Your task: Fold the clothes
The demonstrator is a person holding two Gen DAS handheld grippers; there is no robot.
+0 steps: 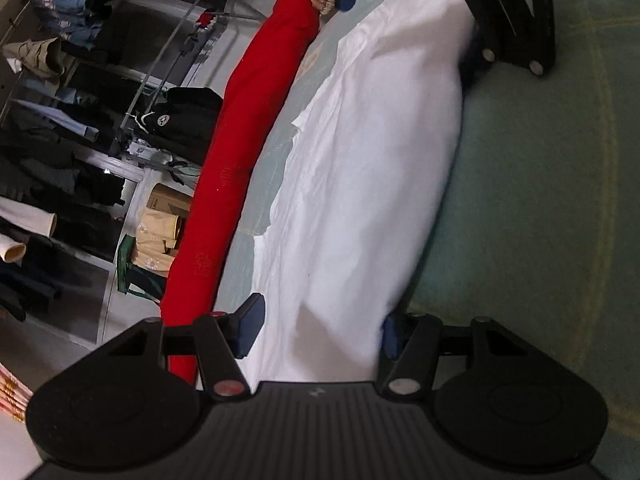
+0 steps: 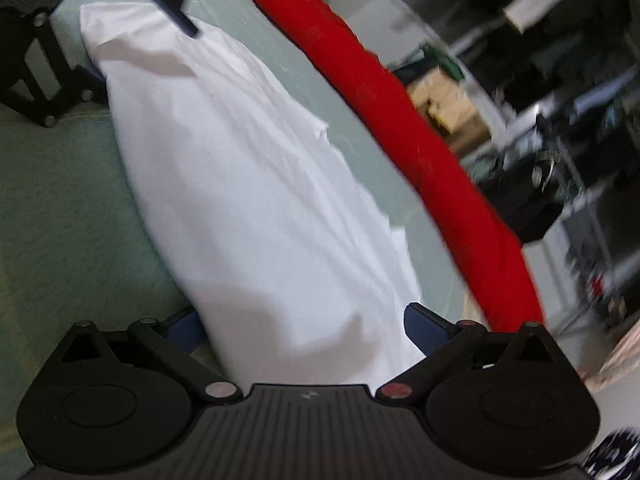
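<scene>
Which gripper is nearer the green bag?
Left. The left gripper is at the white garment's end by the green bag; the right gripper is at the opposite end, farther along the red roll.

Left wrist view: close over one end of the white cloth (image 1: 360, 184), looking along it; right wrist view: opposite end, facing back; both share the red roll (image 2: 420, 140).

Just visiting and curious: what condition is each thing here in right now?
White garment: folded lengthwise, wrinkled, lying on the green surface.
Red roll: rolled up, lying beside the garment.
Left tool: open, fingers either side of one garment end.
Right tool: open, straddling the other end.
</scene>
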